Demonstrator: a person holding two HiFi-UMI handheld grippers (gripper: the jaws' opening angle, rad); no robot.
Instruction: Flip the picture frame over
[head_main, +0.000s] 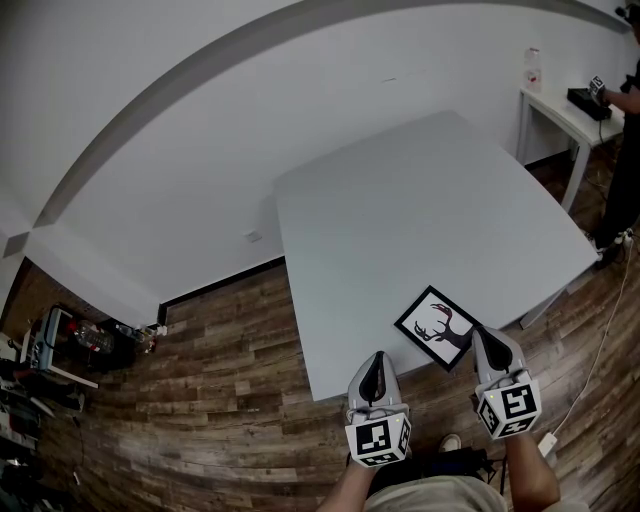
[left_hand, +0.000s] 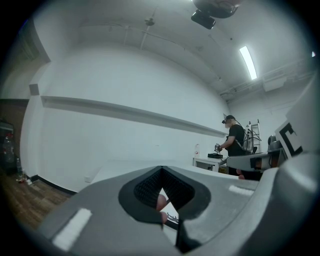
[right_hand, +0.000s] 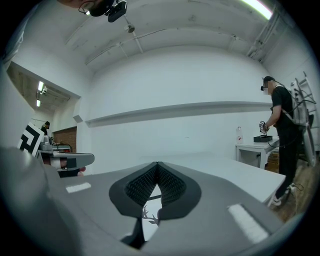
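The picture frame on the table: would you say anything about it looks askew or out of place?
Slightly: the picture frame lies face up, deer print showing, turned diagonal to the table, with its near corner right at the near edge. Nothing looks damaged or spilled.

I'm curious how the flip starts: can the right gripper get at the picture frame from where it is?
Probably yes. The right gripper is right beside the picture frame, near the front edge of the table, with nothing between them. Its jaws look shut, so they'd need opening first.
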